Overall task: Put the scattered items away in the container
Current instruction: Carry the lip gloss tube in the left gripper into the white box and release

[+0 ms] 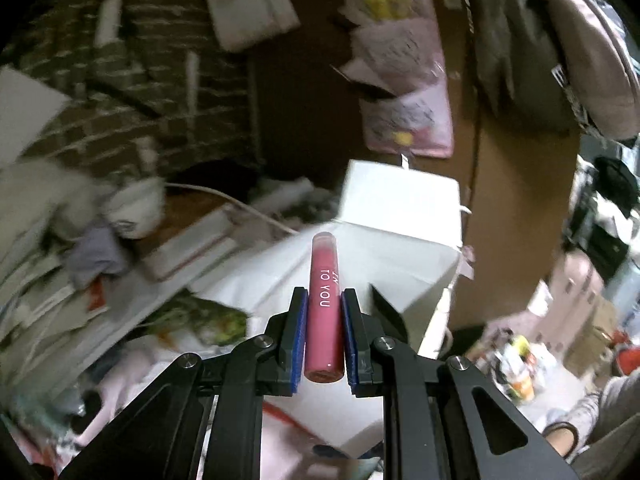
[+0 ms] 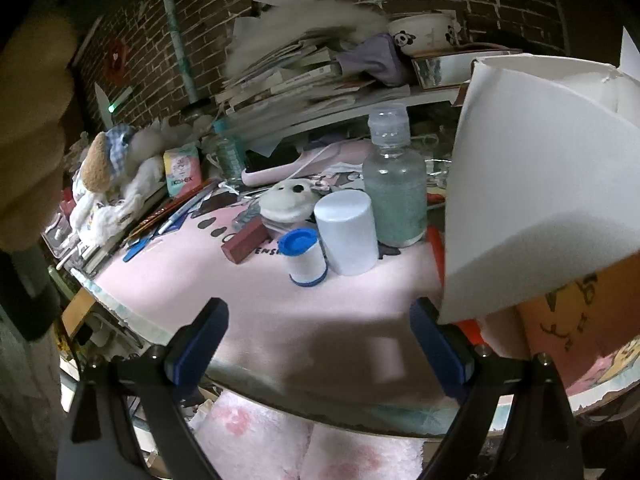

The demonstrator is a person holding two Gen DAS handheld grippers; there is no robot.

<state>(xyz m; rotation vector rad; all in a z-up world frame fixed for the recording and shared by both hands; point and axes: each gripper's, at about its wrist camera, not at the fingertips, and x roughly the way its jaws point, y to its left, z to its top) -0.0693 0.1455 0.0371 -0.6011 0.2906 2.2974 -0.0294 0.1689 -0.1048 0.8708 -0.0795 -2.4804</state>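
Observation:
My left gripper is shut on a pink lip gloss tube lettered "TO YOU", which points forward between the blue pads. It hangs in the air near a white paper bag that stands open-topped just ahead. In the right wrist view, my right gripper stands open with nothing between its fingers, low over the pink table mat. Ahead of it stand a small white jar with a blue lid, a white cylinder, a clear bottle and a dark red box. The white bag fills the right side.
Stacked books and papers with a panda bowl rise behind the table against a brick wall. Plush toys, a tissue pack and pens lie at the left. A round white puff sits behind the jars. A person's hand shows bottom right.

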